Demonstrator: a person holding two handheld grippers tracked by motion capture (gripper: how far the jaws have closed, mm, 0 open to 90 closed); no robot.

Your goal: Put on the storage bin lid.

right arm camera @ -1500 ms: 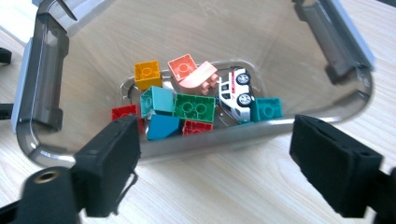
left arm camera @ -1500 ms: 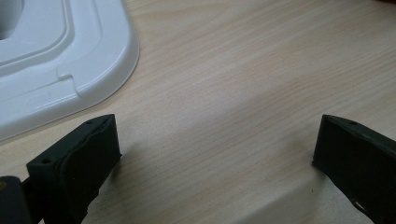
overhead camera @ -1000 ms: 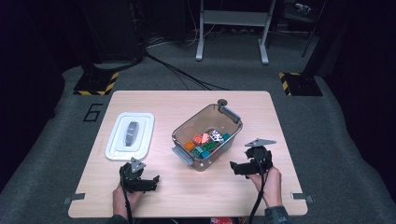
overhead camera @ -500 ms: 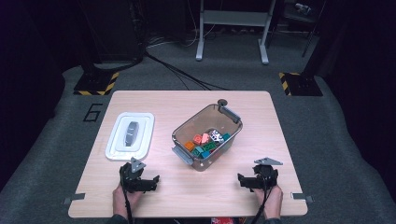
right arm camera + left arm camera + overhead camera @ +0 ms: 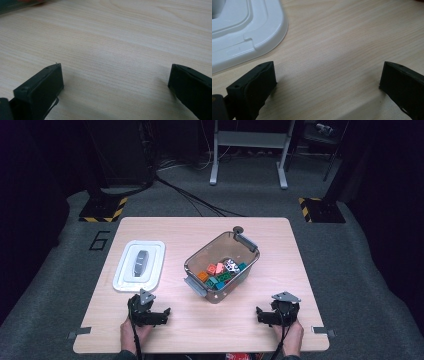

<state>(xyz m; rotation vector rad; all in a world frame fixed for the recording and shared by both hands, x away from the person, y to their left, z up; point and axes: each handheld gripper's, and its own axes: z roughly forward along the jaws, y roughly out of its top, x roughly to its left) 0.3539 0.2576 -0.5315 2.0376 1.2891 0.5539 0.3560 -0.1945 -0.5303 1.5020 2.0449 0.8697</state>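
Note:
A clear brown plastic bin sits near the table's middle and holds several small coloured blocks. To its left lies its white lid with a grey handle; a corner of the lid appears in the left gripper view. My left gripper rests on the table near the front edge, below the lid, open and holding nothing. My right gripper rests at the front right, below the bin, also open with bare wood between its jaws.
The wooden table stands on grey carpet. A metal stand and cables lie on the floor behind it, with yellow-black striped feet at both far corners. A "6" is marked on the floor at the left.
My right gripper has drawn back from beside the bin toward the table's front edge and come down low. The left gripper has stayed put.

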